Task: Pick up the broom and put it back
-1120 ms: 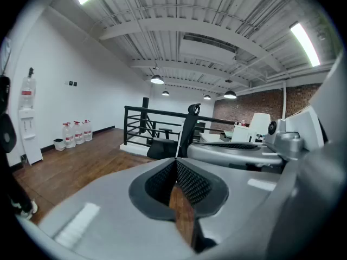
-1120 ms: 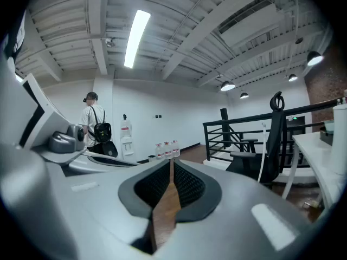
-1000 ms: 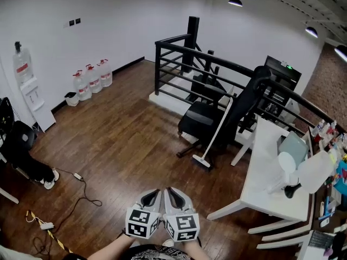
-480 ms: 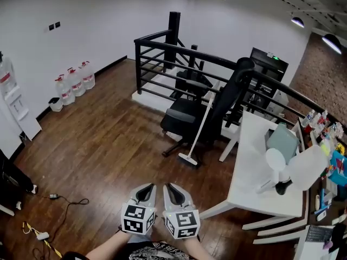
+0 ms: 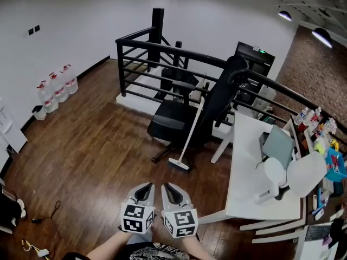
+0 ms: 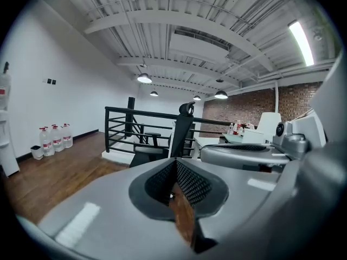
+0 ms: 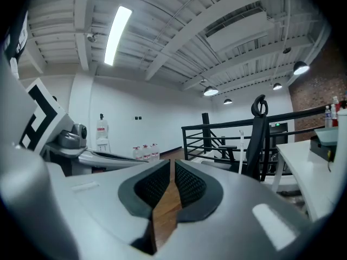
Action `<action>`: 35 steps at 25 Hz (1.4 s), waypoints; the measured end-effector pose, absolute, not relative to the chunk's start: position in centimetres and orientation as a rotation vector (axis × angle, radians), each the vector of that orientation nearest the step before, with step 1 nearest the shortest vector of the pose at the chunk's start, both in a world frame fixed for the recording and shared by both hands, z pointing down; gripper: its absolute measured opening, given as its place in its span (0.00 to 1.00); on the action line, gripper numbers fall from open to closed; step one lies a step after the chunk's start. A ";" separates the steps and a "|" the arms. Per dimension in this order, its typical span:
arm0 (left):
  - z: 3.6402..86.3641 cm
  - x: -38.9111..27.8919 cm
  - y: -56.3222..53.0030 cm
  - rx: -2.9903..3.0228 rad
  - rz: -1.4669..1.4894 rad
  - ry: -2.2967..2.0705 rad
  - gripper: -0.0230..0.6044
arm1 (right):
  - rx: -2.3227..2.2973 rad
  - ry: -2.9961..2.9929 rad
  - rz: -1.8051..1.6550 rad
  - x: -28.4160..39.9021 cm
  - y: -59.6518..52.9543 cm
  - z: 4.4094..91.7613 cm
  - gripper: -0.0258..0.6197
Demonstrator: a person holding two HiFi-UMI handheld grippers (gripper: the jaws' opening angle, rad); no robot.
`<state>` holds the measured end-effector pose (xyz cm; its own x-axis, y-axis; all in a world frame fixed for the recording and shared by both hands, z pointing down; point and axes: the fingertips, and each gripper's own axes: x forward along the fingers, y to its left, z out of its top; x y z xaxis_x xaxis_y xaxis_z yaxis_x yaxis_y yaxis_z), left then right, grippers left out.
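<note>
White long-handled broom [image 5: 189, 133] leans on black office chair [image 5: 169, 122] at twelve o'clock; left tool [image 5: 143, 189] and right tool [image 5: 172, 189] are pressed together, empty.

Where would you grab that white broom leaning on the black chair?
Probably mid-handle on the broom, coming from the near, open floor side. The thin pole slants up against the office chair with its head on the floor, so the chair blocks the far side and the middle stands bare.
</note>
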<state>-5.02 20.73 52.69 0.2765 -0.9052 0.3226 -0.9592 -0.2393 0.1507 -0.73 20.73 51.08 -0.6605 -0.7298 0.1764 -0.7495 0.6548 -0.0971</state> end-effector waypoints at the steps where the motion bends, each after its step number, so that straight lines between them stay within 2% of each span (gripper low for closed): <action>1: 52.6 -5.3 19.5 2.242 0.246 -1.688 0.04 | 1.247 -2.734 0.250 -1.0 19.6 51.0 0.04; 16: 51.8 -8.3 4.7 2.382 0.282 -1.470 0.04 | 1.448 -2.583 0.251 -4.5 5.6 50.5 0.04; 35: 53.3 -7.1 -1.2 2.480 0.298 -1.268 0.04 | 1.594 -2.512 0.201 -4.4 -0.8 51.4 0.06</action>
<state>-7.13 -1.24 53.27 0.5802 -0.7429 0.3338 -0.8138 -0.5447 0.2023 -4.40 -0.75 51.40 -0.4196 -0.8842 0.2054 -0.9056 0.4232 -0.0282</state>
